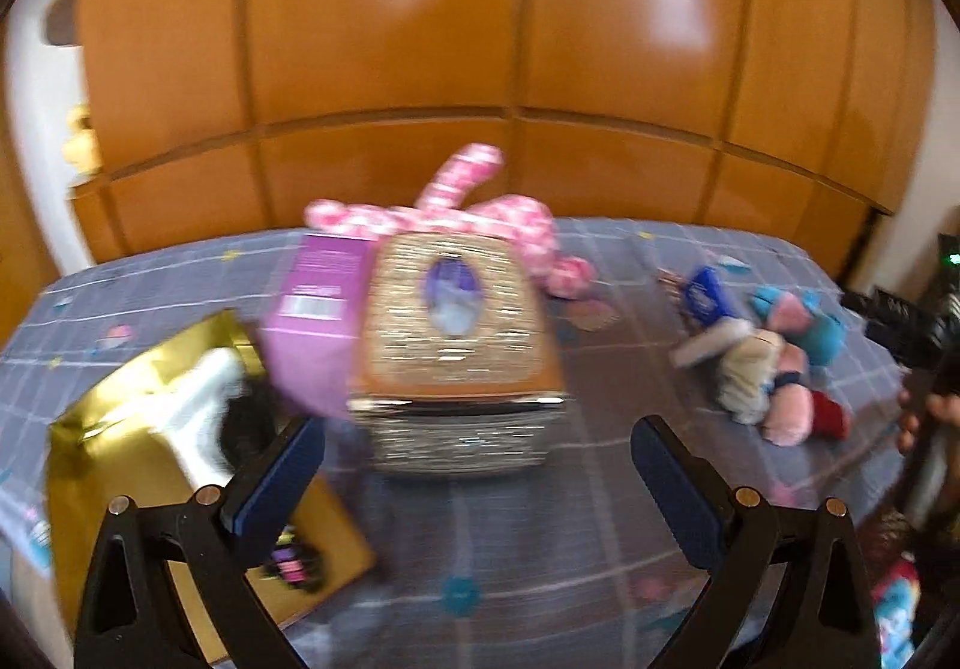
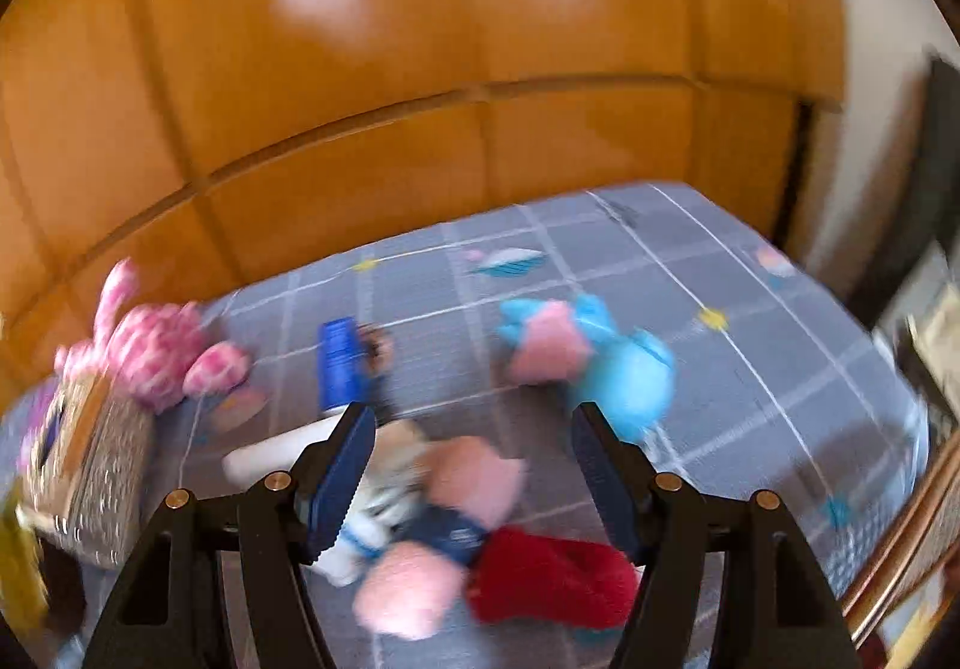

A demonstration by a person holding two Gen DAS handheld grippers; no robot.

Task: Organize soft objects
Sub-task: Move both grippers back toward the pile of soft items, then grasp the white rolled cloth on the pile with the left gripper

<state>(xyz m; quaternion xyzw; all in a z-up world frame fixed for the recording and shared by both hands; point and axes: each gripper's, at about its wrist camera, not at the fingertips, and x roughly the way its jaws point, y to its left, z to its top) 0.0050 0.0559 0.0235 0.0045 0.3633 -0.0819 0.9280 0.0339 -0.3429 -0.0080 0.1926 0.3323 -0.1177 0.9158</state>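
Between the fingers of the right hand-held gripper [image 2: 471, 465] lies a loose heap of plush toys [image 2: 456, 525]: pink, red, white and navy pieces on the grey checked bed cover [image 2: 750, 321]. Its jaws stand about half open and press on nothing; the heap is below and between them, not held. A blue and pink plush toy [image 2: 594, 357] lies just behind this heap, and a small blue box [image 2: 342, 363] is near it to the left.

The left hand-held gripper [image 1: 477, 465] is wide open and empty, above the cover in front of a woven basket [image 1: 462, 345]. A pink patterned rabbit toy [image 1: 474, 213] lies just behind the basket, one ear up; whether it touches the rim I cannot tell. A purple box [image 1: 318, 315] leans at the basket's left side, and a gold box [image 1: 120, 429] with something white inside is further left.

I judge the task is at an early stage: no soft toy can be seen in a container, though the basket's inside is hidden, and all the toys in view are still to be gathered.

For moving, the cover between basket and heap is free. A wooden wardrobe [image 1: 480, 39] closes the far side. The bed edge falls away at the right, near the heap.
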